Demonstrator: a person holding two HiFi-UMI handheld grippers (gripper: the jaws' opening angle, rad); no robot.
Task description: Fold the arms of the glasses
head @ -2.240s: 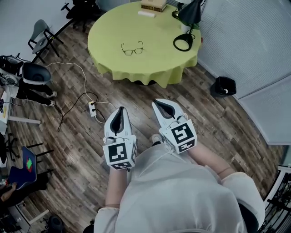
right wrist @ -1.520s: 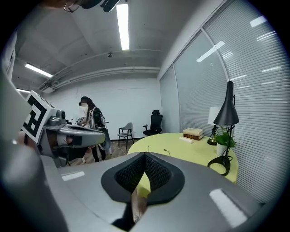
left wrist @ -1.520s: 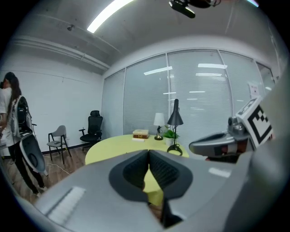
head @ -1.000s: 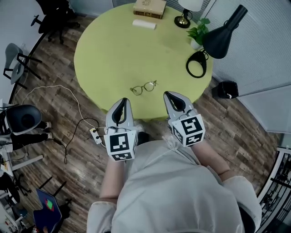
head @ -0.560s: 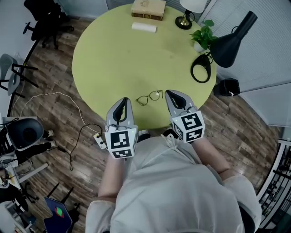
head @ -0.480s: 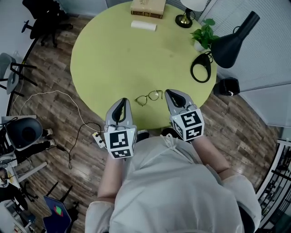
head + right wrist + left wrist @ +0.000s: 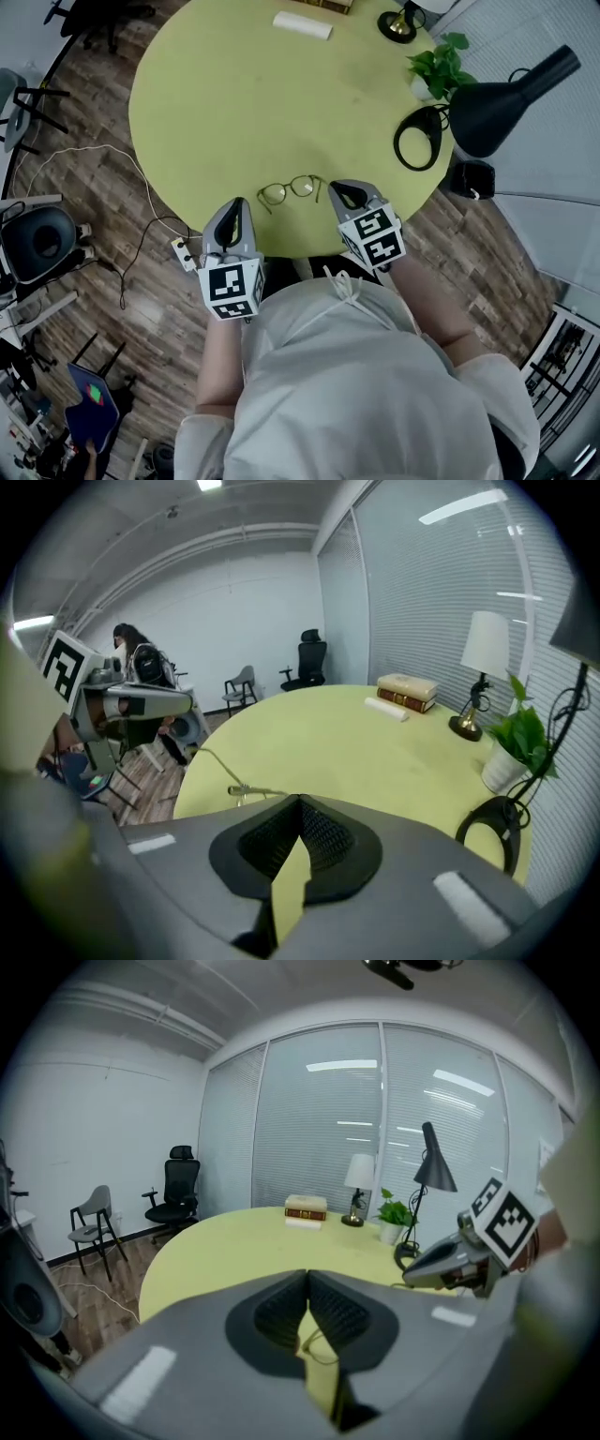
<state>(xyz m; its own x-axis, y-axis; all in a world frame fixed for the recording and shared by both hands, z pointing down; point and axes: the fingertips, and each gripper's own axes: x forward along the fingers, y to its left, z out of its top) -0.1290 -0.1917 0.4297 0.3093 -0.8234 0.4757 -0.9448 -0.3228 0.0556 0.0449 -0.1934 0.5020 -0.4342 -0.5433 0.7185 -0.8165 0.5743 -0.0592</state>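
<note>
left gripper (image 7: 234, 208) and right gripper (image 7: 337, 190) side by side, jaws together, empty

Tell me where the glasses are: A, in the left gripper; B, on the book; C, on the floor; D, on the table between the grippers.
D: the glasses lie on the table near its edge, between the shut left gripper and right gripper.

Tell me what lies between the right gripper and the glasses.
Only a narrow bare strip of the yellow-green table. The head view shows the right gripper just beside the glasses, with nothing else between.
</note>
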